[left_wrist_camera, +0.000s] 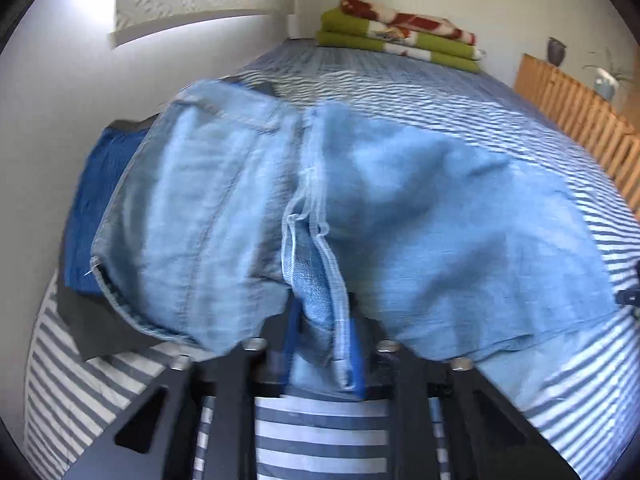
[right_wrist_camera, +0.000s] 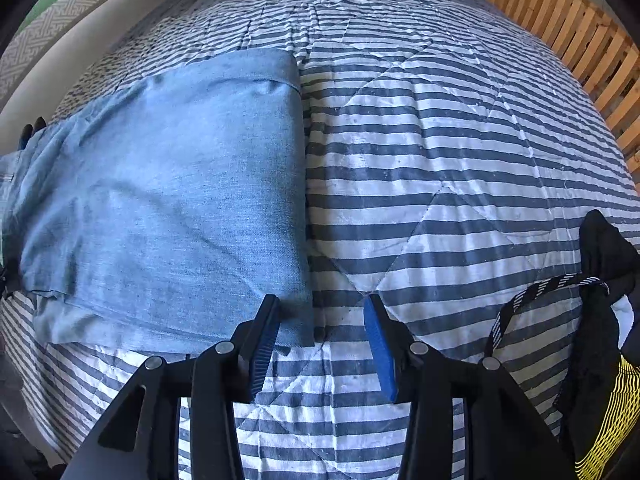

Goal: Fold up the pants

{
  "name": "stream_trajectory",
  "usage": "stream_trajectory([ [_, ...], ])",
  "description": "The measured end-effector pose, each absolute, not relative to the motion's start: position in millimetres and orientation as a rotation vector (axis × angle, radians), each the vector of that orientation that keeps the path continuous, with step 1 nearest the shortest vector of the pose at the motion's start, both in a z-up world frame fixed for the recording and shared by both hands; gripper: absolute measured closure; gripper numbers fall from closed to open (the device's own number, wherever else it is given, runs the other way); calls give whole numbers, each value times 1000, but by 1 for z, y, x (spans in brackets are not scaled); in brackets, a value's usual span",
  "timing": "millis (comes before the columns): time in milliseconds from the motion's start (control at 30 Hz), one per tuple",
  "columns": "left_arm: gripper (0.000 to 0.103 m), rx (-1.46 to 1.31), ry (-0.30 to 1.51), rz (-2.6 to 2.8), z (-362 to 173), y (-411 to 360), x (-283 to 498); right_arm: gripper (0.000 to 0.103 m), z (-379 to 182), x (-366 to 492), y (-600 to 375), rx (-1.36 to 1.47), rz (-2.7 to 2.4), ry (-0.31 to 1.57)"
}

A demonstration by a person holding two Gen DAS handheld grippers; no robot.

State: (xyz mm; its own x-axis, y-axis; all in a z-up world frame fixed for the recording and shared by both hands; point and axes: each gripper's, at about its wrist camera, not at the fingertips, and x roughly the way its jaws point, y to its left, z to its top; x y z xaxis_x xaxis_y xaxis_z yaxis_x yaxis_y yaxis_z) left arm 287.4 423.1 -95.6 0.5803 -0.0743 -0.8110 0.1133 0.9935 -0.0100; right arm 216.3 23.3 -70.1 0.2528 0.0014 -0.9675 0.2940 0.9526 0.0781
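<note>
A fold of the pants (left_wrist_camera: 320, 208) seems pinched in the left claw (left_wrist_camera: 320, 344), though blurred. The right claw (right_wrist_camera: 320, 336) is held open, empty, over the bed (right_wrist_camera: 440, 140) beside the pants' hem.

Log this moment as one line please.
left gripper: pinching pants fold | right gripper: open, empty, by pants edge | bed: striped

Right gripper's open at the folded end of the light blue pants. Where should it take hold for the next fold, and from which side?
Judging by the right wrist view, grip the near corner of the light blue pants, where the folded edge meets the hem. The right gripper already straddles it, so come straight down from above, one finger onto the cloth, the other on the striped quilt. The layers stack flat there.
</note>
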Motion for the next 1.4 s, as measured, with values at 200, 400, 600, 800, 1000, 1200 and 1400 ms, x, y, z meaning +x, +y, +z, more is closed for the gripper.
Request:
stream_trajectory([
  [200,83,-34,895,-157,-55,435,261,63,-67,201,1,306,-195,1295],
  [400,50,150,987,97,-84,448,269,63,-77,198,-15,397,-136,1302],
  [600,47,111,907,23,-63,437,246,63,-91,207,-4,414,-70,1296],
  [800,41,256,868,-316,-52,309,220,74,-77,206,-10,444,145,1323],
  [1000,41,492,884,-609,-81,145,198,61,-46,233,-70,536,76,1178],
  [1200,41,685,862,-644,-121,48,192,61,-52,280,-103,551,140,1120],
  [1400,68,711,856,-631,-141,29,205,61,-77,332,-118,661,194,1145],
])
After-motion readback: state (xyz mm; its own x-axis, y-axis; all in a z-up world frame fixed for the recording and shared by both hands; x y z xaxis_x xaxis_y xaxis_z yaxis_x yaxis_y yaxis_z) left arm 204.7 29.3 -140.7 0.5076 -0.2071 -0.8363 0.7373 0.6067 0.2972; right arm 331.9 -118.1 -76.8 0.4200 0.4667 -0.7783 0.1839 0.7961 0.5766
